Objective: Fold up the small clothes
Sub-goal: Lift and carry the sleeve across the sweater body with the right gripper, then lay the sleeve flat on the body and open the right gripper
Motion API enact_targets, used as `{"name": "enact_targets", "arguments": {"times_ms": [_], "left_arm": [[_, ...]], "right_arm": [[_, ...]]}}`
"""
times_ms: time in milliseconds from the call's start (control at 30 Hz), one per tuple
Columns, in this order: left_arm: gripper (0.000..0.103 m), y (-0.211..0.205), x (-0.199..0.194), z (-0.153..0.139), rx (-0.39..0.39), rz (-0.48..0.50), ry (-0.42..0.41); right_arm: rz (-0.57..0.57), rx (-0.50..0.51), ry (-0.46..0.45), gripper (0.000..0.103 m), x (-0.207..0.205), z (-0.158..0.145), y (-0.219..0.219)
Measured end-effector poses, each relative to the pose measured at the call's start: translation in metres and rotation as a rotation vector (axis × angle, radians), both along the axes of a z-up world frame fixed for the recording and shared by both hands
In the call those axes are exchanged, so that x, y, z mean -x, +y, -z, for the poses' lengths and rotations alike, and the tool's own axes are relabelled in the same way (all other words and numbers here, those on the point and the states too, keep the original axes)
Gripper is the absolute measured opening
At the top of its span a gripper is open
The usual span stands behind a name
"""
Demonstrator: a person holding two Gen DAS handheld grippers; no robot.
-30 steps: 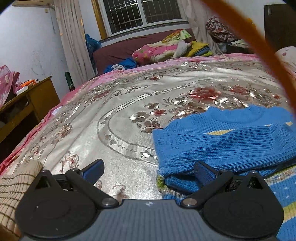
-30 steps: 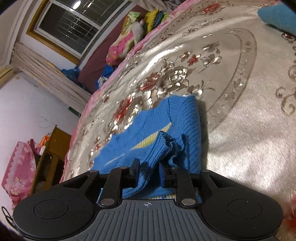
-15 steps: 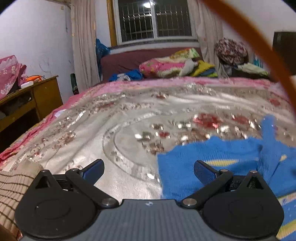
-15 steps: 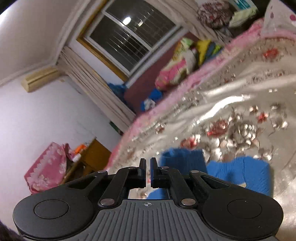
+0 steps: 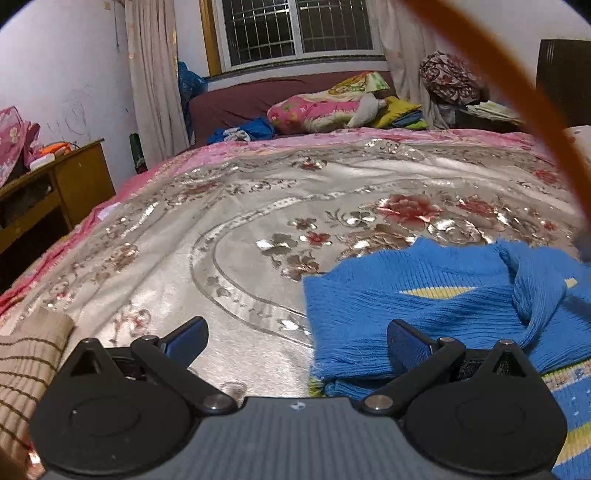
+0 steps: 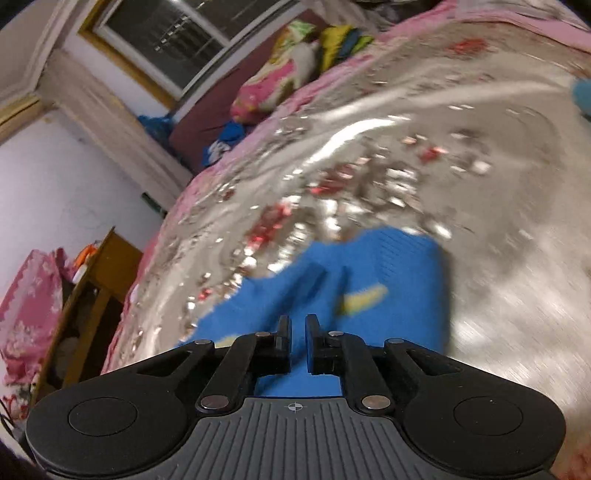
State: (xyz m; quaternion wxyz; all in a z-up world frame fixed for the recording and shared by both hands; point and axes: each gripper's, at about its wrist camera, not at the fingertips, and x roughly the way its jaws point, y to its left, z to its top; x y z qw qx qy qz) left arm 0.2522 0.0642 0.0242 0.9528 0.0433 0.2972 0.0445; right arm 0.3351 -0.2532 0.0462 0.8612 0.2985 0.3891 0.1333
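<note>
Lying across a bed (image 5: 155, 266) under a shiny floral cover, with a wooden cabinet (image 5: 55, 188) past its left edge and a tan striped cloth (image 5: 26, 362) at the near left corner. Leaving wide bare cover from that cloth through the middle, up to a pink pillow (image 5: 317, 110) and piled bedding at the far edge below a barred window (image 5: 299, 29). Resting right of centre: a blue knit sweater (image 5: 424, 306) with a yellow stripe, partly folded, one sleeve bunched over its right side, its left edge clear of anything.

Left tool (image 5: 295, 339): spread wide, gripping nothing, left finger over bare cover, right finger above the sweater's near left corner; whether touching the knit, cannot tell. Tilted down toward the bed.

Right tool (image 6: 298, 332): parted only by a narrow gap after having just been opening, nothing between the fingers, poised above the sweater (image 6: 332, 288) and apart from it, angled down, view blurred. Showing open silver cover to the sweater's right.
</note>
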Motion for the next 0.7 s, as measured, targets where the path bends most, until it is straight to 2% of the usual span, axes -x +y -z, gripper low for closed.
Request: {"name": "enact_targets", "arguments": {"times_ms": [167, 267, 433, 567, 633, 667, 700], "left_arm": [[0.103, 0.002, 0.002, 0.013, 0.017, 0.02, 0.033], [0.103, 0.006, 0.003, 0.021, 0.044, 0.022, 0.052], [0.103, 0.013, 0.009, 0.029, 0.106, 0.023, 0.057], [0.103, 0.021, 0.016, 0.033, 0.159, 0.026, 0.052], [0.103, 0.022, 0.017, 0.032, 0.154, 0.041, 0.052], [0.103, 0.022, 0.019, 0.032, 0.148, 0.047, 0.051], [0.103, 0.023, 0.02, 0.031, 0.149, 0.049, 0.05]], "right_arm": [[-0.047, 0.066, 0.068, 0.035, -0.039, 0.0, 0.036], [-0.049, 0.139, 0.122, 0.04, -0.052, 0.005, 0.054], [-0.04, 0.187, 0.174, 0.041, -0.065, 0.012, 0.067], [-0.037, 0.265, 0.202, 0.041, -0.074, 0.017, 0.078], [-0.033, 0.301, 0.209, 0.027, -0.076, 0.021, 0.081], [-0.028, 0.306, 0.209, 0.016, -0.076, 0.022, 0.081], [-0.026, 0.3, 0.207, 0.012, -0.075, 0.021, 0.081]]}}
